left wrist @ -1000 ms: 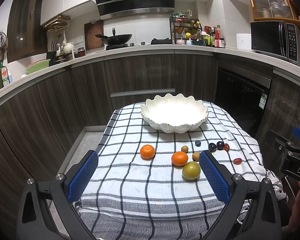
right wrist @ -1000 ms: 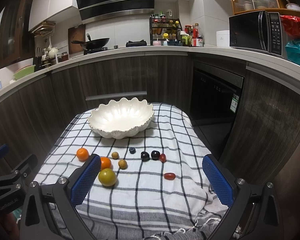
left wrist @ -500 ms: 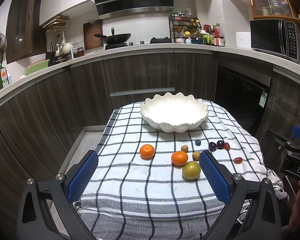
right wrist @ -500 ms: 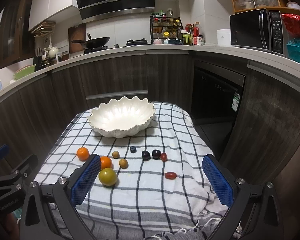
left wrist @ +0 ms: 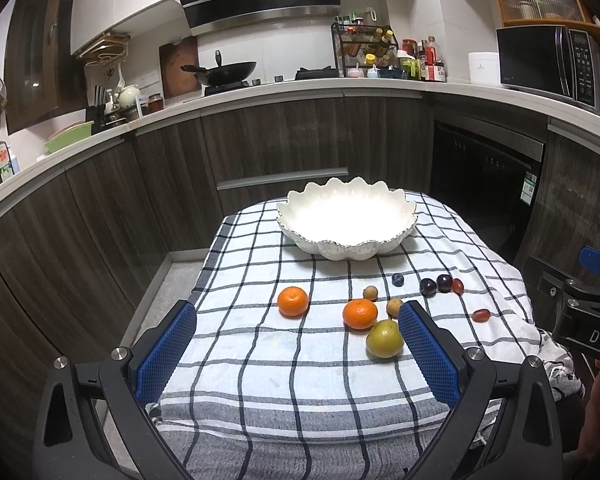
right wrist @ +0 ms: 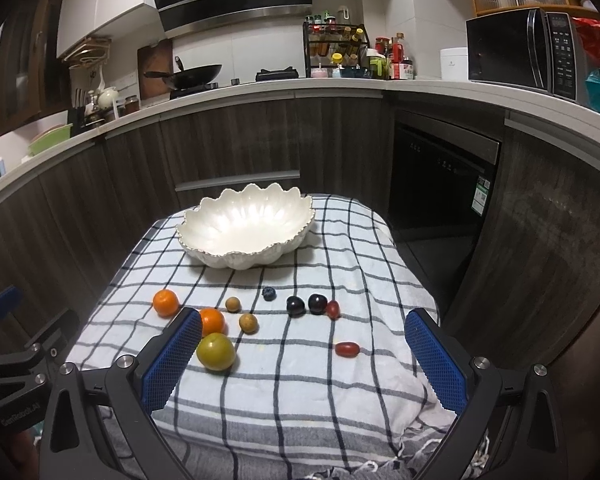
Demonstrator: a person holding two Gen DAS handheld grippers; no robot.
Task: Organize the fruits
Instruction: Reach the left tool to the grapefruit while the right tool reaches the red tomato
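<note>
Both views are taken under dim indoor light from overhead; the room beyond the table is darker, and the dark wood cabinets (left wrist: 148,184) lose detail in shadow. The white bowl (left wrist: 346,216) is overexposed: in the left wrist view its inside is a flat bright patch, and in the right wrist view the same bowl (right wrist: 246,226) shows glare on its ribbed wall. Fruit on the checked cloth (right wrist: 300,380) casts short, soft shadows. Fisheye distortion bends the countertop (left wrist: 100,140) into an arc, and black vignetting fills the corners. Focus is sharp at centre; edges are slightly soft. The microwave (right wrist: 528,50) door shows faint reflections.
</note>
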